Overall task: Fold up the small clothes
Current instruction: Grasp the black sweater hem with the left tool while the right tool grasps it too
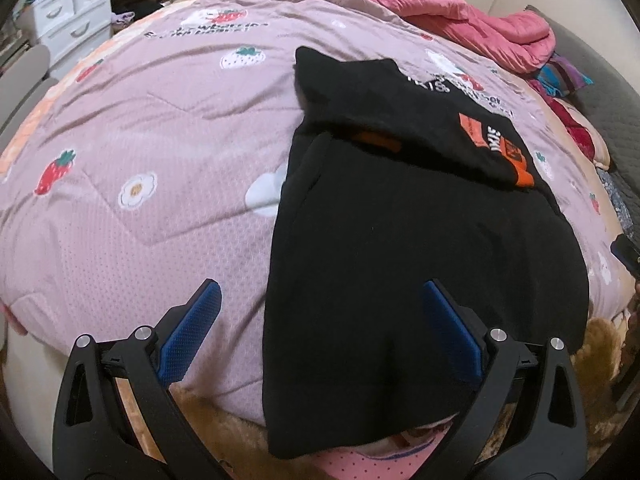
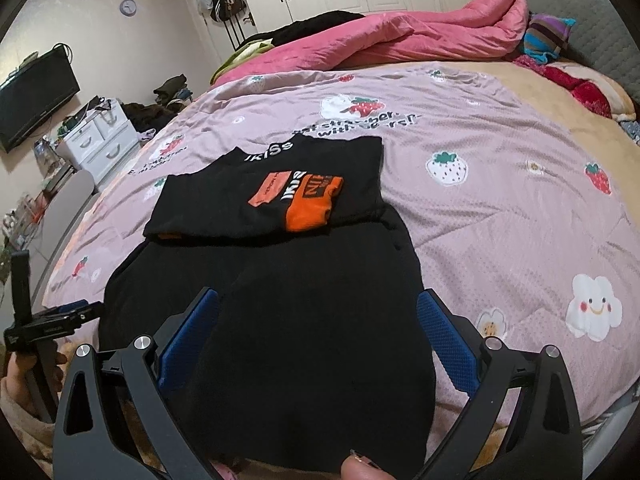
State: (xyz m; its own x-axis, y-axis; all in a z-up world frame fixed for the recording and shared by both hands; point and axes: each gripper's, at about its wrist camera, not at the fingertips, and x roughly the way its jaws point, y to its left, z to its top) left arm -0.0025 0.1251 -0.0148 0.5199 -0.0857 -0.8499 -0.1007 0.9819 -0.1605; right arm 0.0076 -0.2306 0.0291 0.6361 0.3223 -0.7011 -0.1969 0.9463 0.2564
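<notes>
Clothes lie at the bed's (image 2: 500, 240) near edge, black garment (image 2: 288, 340) flat with folded shirt (image 2: 280, 196) on its far end, so we keep left gripper (image 1: 320, 332) and right gripper (image 2: 318, 336) spread, holding nothing, above its near hem.

Black grippers (image 1: 320, 320) w/ blue pads (image 2: 188, 340), silver screws.

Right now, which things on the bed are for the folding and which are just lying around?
For the folding:
- black garment, spread flat
- folded black top with orange print, lying on its far end
- left gripper and right gripper, both open

Just lying around:
- pink quilt
- striped cushion
- white drawers
- TV
</notes>
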